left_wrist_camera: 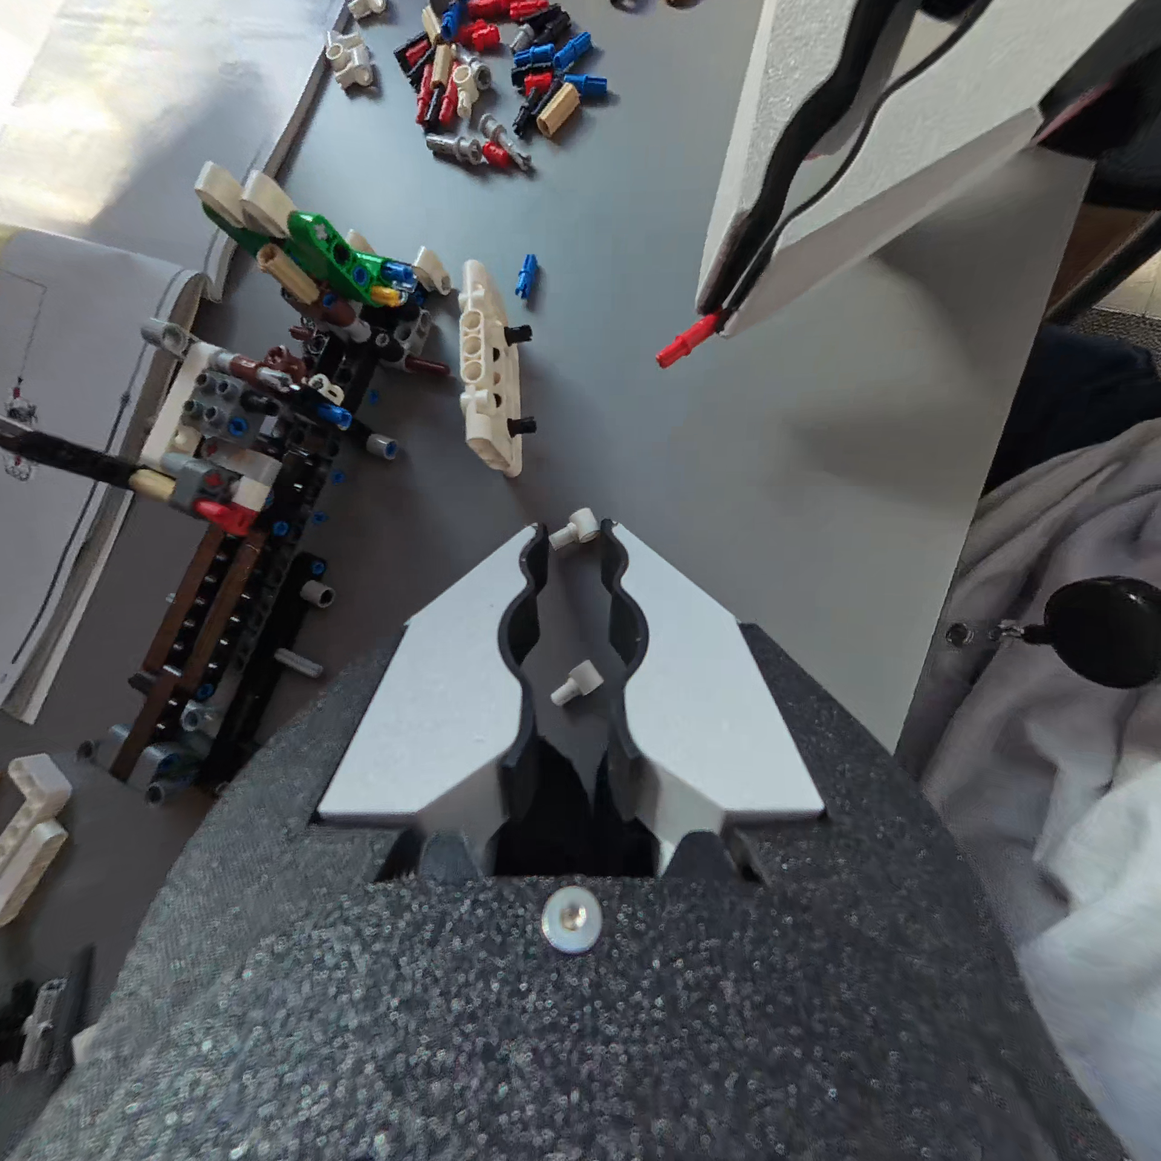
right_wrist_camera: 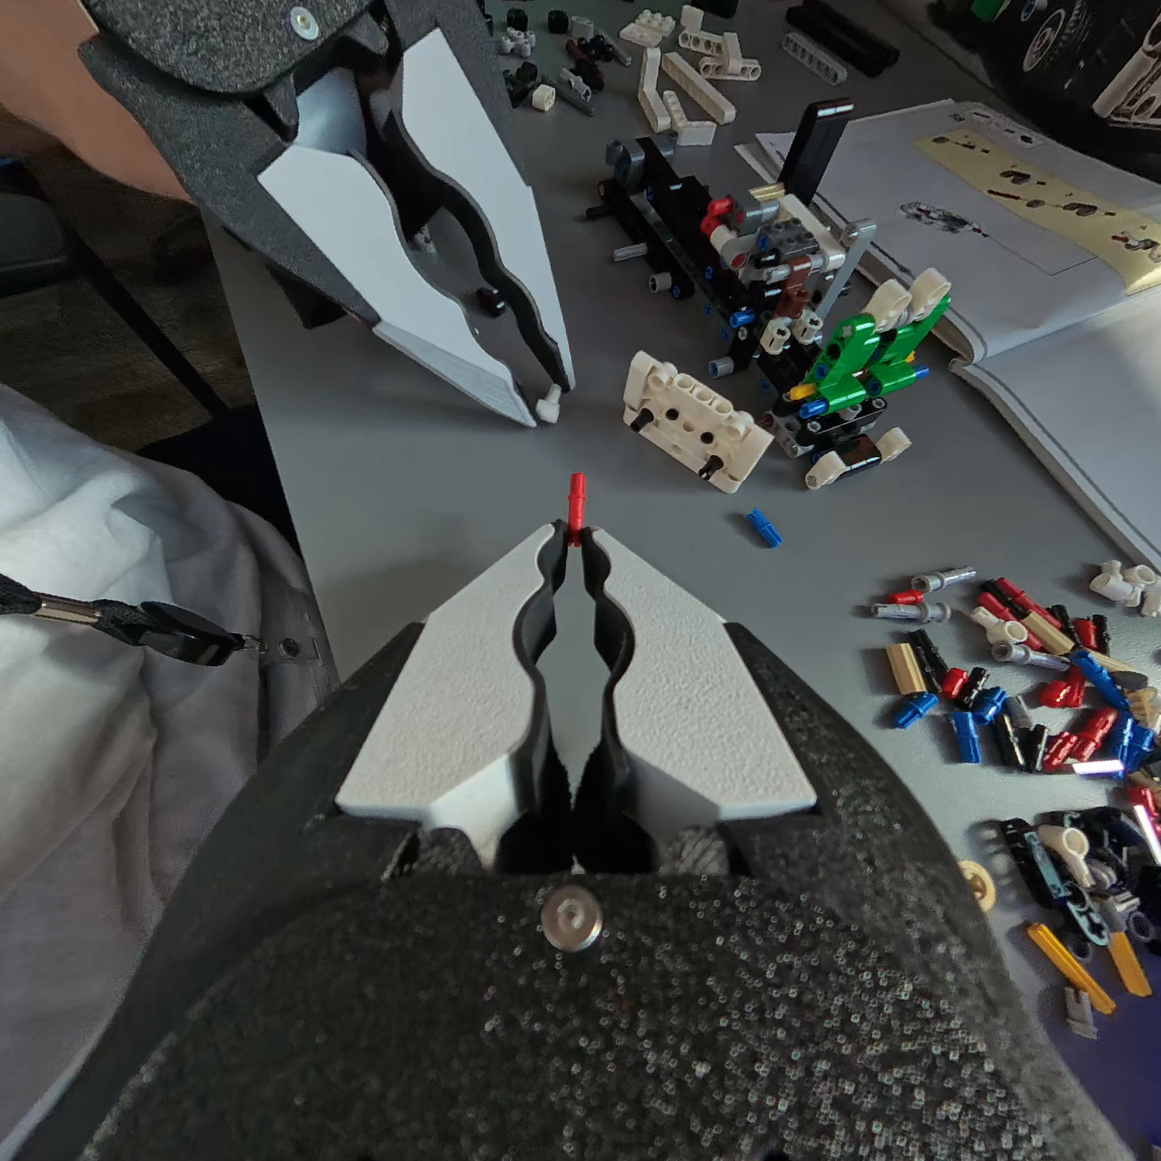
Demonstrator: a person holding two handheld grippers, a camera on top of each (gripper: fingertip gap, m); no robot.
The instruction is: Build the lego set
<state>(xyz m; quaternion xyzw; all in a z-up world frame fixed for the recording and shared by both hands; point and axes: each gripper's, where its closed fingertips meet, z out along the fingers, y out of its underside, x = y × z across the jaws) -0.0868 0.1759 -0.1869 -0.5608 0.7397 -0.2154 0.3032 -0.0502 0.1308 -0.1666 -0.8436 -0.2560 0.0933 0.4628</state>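
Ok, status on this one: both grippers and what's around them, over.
Left gripper shut on white connector. Right gripper shut on red pin, tip pointing forward. White panel and blue pin lie on the grey table ahead.

place: hobby desk | cues: grey table point(right_wrist_camera: 389, 452); open instruction booklet point(right_wrist_camera: 1036, 264); building-brick parts point(right_wrist_camera: 1018, 678)

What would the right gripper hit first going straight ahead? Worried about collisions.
Probably bare grey tabletop, its red plastic pin touching first; the left gripper holding a white connector sits just beyond. Depth unclear.
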